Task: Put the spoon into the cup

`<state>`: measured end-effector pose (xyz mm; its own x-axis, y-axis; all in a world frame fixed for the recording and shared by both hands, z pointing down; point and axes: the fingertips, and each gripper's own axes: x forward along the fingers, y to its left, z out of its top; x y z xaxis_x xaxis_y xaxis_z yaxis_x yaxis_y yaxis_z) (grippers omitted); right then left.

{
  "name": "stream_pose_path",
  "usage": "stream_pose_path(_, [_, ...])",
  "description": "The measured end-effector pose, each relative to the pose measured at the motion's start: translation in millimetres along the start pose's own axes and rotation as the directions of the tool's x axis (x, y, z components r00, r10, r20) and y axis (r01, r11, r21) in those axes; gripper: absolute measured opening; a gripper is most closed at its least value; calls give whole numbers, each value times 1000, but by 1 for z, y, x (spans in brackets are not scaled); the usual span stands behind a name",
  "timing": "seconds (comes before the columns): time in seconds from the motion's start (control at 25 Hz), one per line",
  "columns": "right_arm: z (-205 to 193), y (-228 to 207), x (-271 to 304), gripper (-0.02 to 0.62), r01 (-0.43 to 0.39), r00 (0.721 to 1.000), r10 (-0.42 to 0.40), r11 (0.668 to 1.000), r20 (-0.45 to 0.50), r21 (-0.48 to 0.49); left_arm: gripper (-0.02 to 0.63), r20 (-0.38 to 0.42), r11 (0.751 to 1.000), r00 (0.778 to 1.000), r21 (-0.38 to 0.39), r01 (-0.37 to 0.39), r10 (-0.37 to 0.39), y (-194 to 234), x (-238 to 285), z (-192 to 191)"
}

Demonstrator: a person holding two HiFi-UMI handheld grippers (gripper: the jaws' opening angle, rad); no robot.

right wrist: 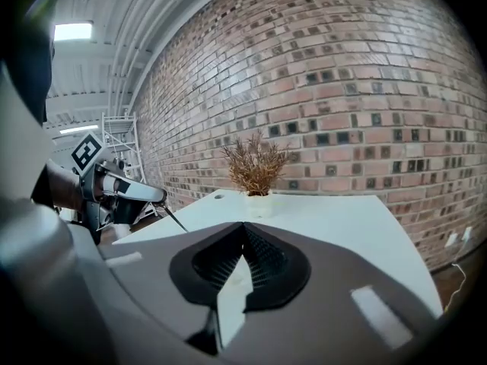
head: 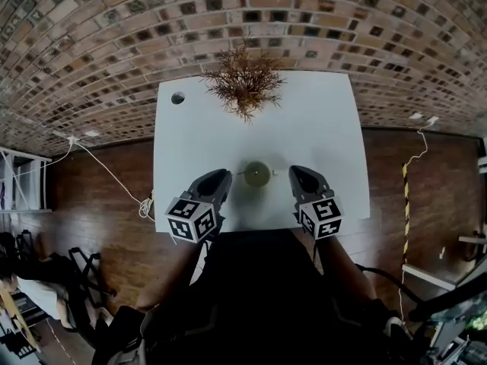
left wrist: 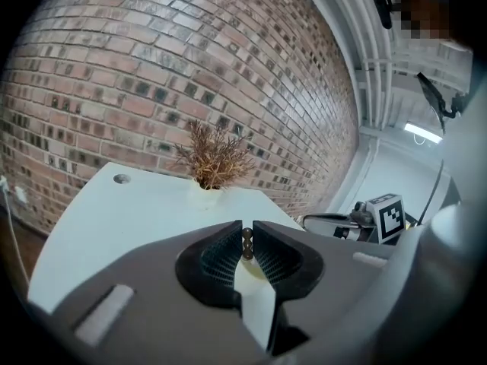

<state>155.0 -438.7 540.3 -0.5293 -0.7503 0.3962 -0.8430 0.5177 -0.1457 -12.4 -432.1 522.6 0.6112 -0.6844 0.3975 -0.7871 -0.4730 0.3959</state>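
The spoon (left wrist: pixel 247 248) is pinched tight in the left gripper (left wrist: pixel 247 230), and its thin handle pokes out in front. The cup (head: pixel 257 175) stands on the white table (head: pixel 327 128) between both grippers, just to the right of the left one. The right gripper (right wrist: pixel 243 228) is closed on nothing.

Workshop-like studio: brick wall (head: pixel 91 44), wood floor (head: pixel 99 196), scaffold (right wrist: pixel 120 139), trailing cables (head: pixel 114 177).

Words, brands, numbers: I can read none in any view.
Left marker cube (head: pixel 192 219), on the left gripper (head: pixel 222 176): I see black-and-white square code patterns on its faces, no letters or digits.
Right marker cube (head: pixel 321 217), on the right gripper (head: pixel 296 172): the same kind of square patterns, no letters.
Cup (head: pixel 257 174): too small for me to make out any print.
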Motion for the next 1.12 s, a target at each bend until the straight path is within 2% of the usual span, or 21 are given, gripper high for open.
stream_pose_path(0.24, [-11,3,11,6,-21,999,21,1000,-26,2,37,-30,1000,1000,-18,2,-2,-1,21,-12])
stream_pose_path(0.52, [-26,-3,18,6,0,998,2,999,-59,33,37,-75,1000,997,-11,-7,6,0,35,-25])
stream_pose_path(0.76, [-34,5,16,6,-10,998,14,999,-68,47,37,-85,999,995,0,-44,44,4,41,-31])
stream_pose_path(1.12, [-42,7,17,6,-7,996,10,999,-90,43,38,-112,999,993,20,-34,36,3,50,-43])
